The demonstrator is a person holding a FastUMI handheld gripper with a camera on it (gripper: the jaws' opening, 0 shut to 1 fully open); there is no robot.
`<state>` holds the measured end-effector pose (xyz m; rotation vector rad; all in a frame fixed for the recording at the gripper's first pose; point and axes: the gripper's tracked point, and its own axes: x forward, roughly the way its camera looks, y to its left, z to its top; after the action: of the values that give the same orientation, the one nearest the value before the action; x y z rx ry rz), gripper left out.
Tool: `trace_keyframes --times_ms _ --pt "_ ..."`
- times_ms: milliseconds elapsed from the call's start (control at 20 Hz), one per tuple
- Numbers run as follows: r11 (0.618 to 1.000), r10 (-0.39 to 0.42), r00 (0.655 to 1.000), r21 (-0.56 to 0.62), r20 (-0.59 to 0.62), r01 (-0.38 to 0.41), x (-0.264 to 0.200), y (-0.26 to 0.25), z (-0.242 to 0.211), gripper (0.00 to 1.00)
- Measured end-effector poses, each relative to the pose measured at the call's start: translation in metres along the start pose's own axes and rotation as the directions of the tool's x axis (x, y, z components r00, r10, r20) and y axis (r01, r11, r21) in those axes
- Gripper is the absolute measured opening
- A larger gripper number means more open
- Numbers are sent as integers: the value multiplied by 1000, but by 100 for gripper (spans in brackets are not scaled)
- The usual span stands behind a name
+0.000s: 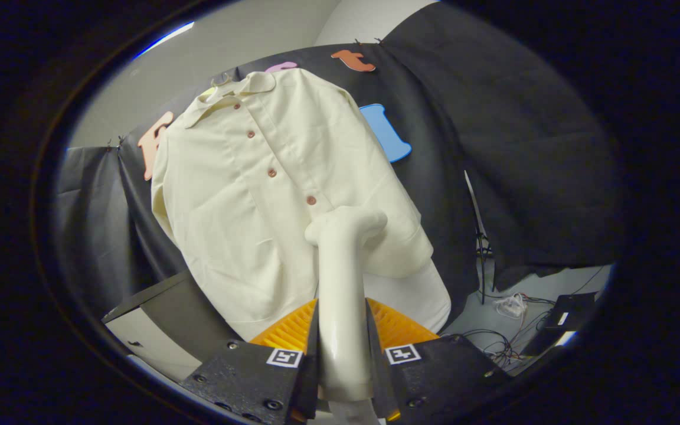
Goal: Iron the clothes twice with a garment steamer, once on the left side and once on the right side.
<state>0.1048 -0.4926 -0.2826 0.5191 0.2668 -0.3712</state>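
A cream button-up shirt [257, 189] hangs on the booth's black wall, collar at the top, with a row of brown buttons down its front. My gripper [343, 339] is shut on the cream handle of the garment steamer [343, 283], both fingers pressing its sides. The steamer's head bends forward beyond the fingers and sits against the shirt's lower front, just right of the button row and below the lowest visible button.
A dark table or cabinet edge [163, 301] sits below the shirt on the left. On the floor to the right lie tangled cables [493, 345], a dark box [570, 310] and a thin stand [479, 230].
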Motion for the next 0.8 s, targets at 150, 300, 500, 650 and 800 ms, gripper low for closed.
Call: trace_keyframes --times_ms 150,300,500,650,800 --pt "999 35 999 38 6 -36 -18 21 -2 37" --pt "997 67 997 44 36 -68 -37 46 6 36" --pt "991 113 992 69 64 -117 -65 81 19 36" --pt "986 155 984 54 87 -160 -90 112 31 35" --pt "979 204 974 2 104 -205 -118 153 39 35"
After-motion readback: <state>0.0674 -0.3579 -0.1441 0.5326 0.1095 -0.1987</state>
